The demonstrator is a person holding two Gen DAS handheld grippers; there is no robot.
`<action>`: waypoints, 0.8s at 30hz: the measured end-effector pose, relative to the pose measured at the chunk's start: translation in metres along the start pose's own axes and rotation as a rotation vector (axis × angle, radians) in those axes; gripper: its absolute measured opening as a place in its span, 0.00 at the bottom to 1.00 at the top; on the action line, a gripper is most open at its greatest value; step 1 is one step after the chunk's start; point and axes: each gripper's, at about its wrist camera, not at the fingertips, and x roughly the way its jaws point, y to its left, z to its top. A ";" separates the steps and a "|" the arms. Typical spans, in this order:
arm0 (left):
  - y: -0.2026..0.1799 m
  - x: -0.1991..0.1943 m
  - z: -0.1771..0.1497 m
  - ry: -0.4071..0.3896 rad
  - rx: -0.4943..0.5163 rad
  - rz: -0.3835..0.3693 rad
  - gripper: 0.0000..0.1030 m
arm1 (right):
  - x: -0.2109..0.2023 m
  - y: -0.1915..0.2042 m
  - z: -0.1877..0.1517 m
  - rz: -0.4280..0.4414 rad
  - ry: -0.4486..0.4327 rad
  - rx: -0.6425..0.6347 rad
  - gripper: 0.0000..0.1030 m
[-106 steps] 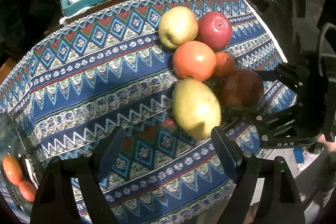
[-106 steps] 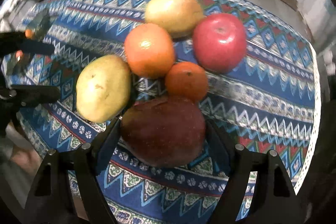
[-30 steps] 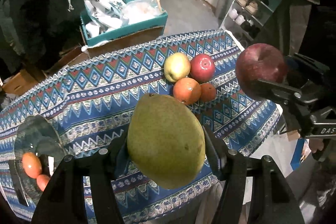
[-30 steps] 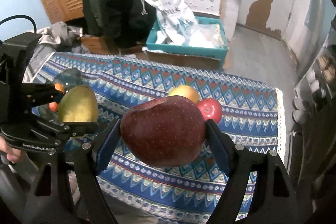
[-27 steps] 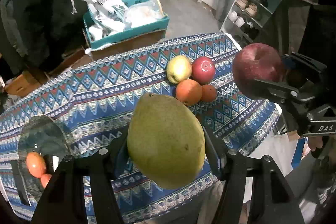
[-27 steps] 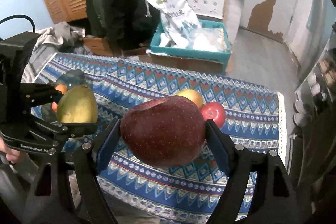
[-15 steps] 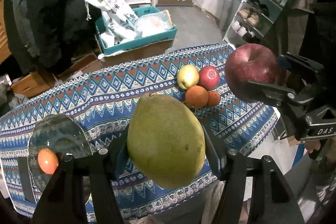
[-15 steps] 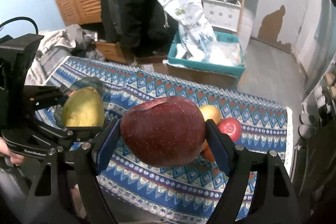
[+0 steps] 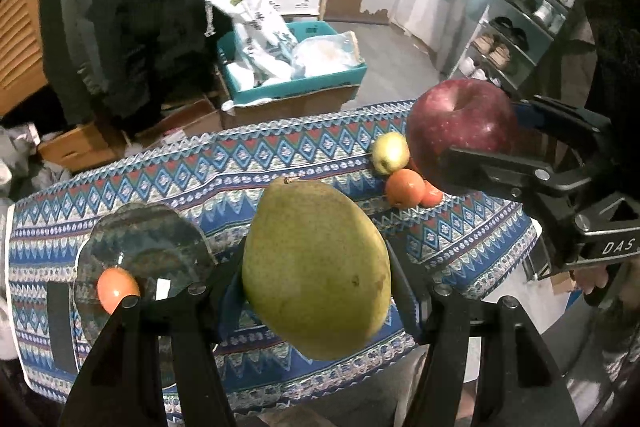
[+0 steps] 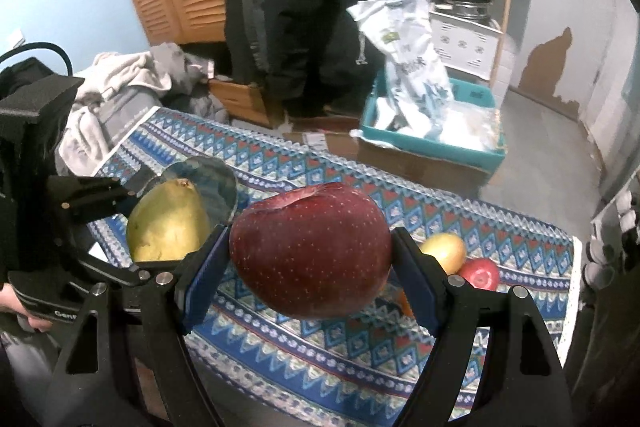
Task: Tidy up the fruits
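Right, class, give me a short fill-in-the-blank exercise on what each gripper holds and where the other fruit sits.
1. The left gripper is shut on a green ____.
2. The right gripper is shut on a dark red ____.
3. One orange fruit lies in the glass ____.
4. The tablecloth has a ____ pattern in blue, red and white.

Missing words: pear; apple; bowl; zigzag

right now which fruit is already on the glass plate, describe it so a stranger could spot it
Find the patterned tablecloth and follow it to the end away from the fruit pile, where a clear glass plate lies. On its near edge sits a small orange fruit, the only fruit there; the other loose fruits cluster at the opposite end.
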 end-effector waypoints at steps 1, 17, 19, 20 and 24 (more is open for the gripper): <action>0.004 -0.002 -0.001 -0.002 -0.008 0.004 0.63 | 0.002 0.005 0.003 0.004 0.002 -0.005 0.78; 0.077 -0.016 -0.025 -0.010 -0.134 0.055 0.63 | 0.041 0.068 0.033 0.071 0.046 -0.068 0.78; 0.087 -0.016 -0.029 -0.009 -0.152 0.060 0.63 | 0.049 0.073 0.037 0.083 0.056 -0.068 0.78; 0.092 -0.016 -0.030 -0.008 -0.160 0.062 0.63 | 0.054 0.076 0.039 0.089 0.062 -0.068 0.78; 0.113 -0.014 -0.036 0.000 -0.202 0.077 0.63 | 0.073 0.088 0.046 0.109 0.082 -0.072 0.78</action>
